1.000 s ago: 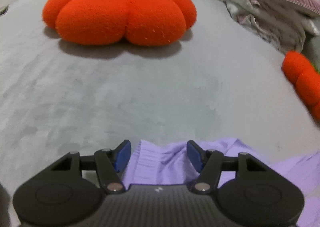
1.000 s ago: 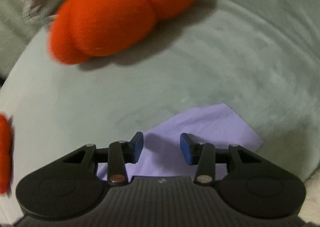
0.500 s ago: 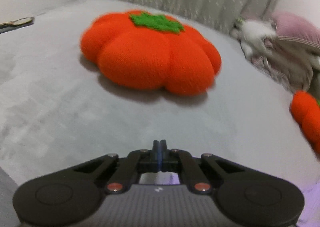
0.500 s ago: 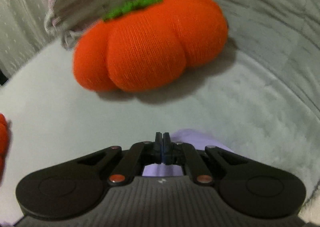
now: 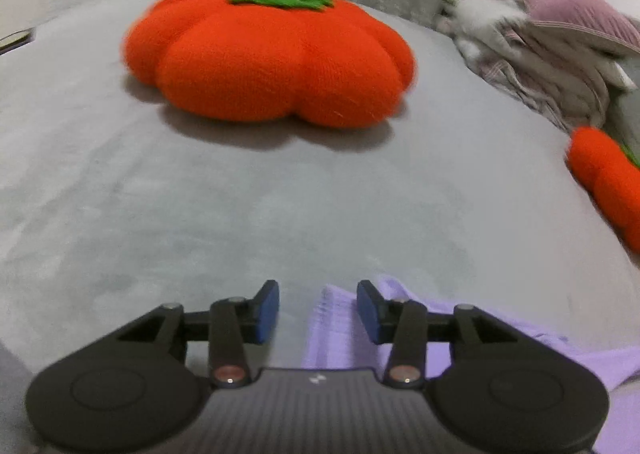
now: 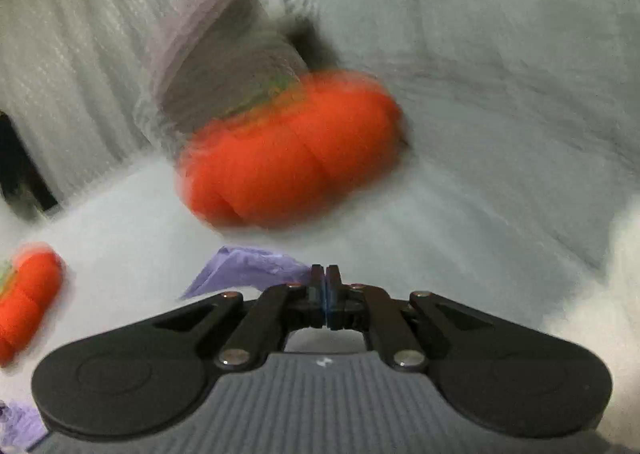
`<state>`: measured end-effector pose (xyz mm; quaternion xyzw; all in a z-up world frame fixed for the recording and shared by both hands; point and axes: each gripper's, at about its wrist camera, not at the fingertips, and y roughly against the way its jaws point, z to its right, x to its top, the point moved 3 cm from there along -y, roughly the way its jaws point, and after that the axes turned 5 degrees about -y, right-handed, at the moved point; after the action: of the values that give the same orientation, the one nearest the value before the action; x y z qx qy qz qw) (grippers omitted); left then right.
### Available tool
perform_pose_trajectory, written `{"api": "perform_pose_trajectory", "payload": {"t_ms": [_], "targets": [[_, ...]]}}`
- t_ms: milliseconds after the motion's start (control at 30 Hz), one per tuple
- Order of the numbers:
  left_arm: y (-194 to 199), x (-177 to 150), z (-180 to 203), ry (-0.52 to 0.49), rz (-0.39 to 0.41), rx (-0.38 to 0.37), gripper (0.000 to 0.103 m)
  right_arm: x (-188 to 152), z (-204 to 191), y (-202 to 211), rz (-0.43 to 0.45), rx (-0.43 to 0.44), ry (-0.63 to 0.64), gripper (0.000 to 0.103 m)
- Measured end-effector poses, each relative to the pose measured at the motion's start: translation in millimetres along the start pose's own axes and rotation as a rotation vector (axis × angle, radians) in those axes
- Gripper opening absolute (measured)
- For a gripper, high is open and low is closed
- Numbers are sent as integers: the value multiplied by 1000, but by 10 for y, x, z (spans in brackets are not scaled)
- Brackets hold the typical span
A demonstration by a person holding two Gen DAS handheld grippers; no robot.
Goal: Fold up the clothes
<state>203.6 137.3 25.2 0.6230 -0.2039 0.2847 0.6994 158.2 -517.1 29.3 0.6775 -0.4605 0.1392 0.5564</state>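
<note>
Purple garment (image 5: pixel 340 330) lay on the grey bed (image 5: pixel 280 206), under the left claw (image 5: pixel 318 310), whose jaws had just opened. Right claw (image 6: pixel 325 296) pinched a fold. Orange pumpkin cushion (image 5: pixel 268 58) sat well beyond; clothes pile (image 5: pixel 552 54) at right edge.

Lilac garment (image 5: pixel 340 330) crumpled on grey bed, one edge lifted.

Knitted orange cushion (image 5: pixel 272 54); soft lilac cloth (image 5: pixel 336 326).
</note>
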Motion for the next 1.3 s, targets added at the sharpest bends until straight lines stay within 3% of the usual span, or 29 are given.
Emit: {"api": "perform_pose_trajectory", "payload": {"t_ms": [33, 100, 167, 267, 333, 367, 400, 433, 500, 567, 600, 633, 667, 700, 833, 933, 1067, 1300], "targets": [[-25, -8, 50, -27, -5, 19, 46, -97, 128, -176, -81, -55, 0, 5], [-57, -19, 124, -75, -9, 53, 46, -237, 272, -331, -144, -131, 10, 5], [-51, -26, 148, -95, -3, 51, 46, -220, 284, -261, -111, -134, 11, 11], [-53, -31, 138, -99, -8, 40, 42, -103, 76, -110, -45, -167, 150, 15], [-61, -46, 166, -107, -8, 29, 37, -7, -124, -75, 3, -138, 295, 42], [-57, -58, 186, -116, -8, 21, 33, -28, -215, -66, -17, -92, 354, 48], [-52, -71, 207, -127, -8, 12, 26, -69, -334, -127, -68, -38, 418, 51], [-49, -88, 230, -142, -7, 14, 25, -116, -450, -186, -116, 10, 483, 51], [-40, -122, 270, -172, -2, 27, 23, -297, -648, -305, -180, 32, 628, 51], [-14, -117, 251, -158, 4, 28, 22, -376, -717, -433, -194, 16, 651, 51], [7, -107, 230, -144, 10, 28, 18, -416, -751, -497, -201, 9, 663, 51], [28, -96, 210, -130, 16, 27, 16, -450, -779, -559, -211, 2, 670, 43], [68, -79, 178, -117, 29, 32, 16, -451, -759, -604, -236, 8, 643, 29], [118, -59, 140, -103, 45, 39, 15, -442, -753, -645, -249, 15, 643, 1], [383, 58, -118, 4, 131, 44, 13, -294, -789, -508, -127, -56, 673, 0], [528, 152, -269, 69, 186, 61, 12, -33, -756, -277, -29, -9, 594, 0], [643, 271, -395, 124, 239, 98, 12, 267, -828, -182, 69, -37, 589, 0], [573, 615, -514, 126, 274, 169, 12, 583, -994, -518, 169, -84, 575, 0]]}}
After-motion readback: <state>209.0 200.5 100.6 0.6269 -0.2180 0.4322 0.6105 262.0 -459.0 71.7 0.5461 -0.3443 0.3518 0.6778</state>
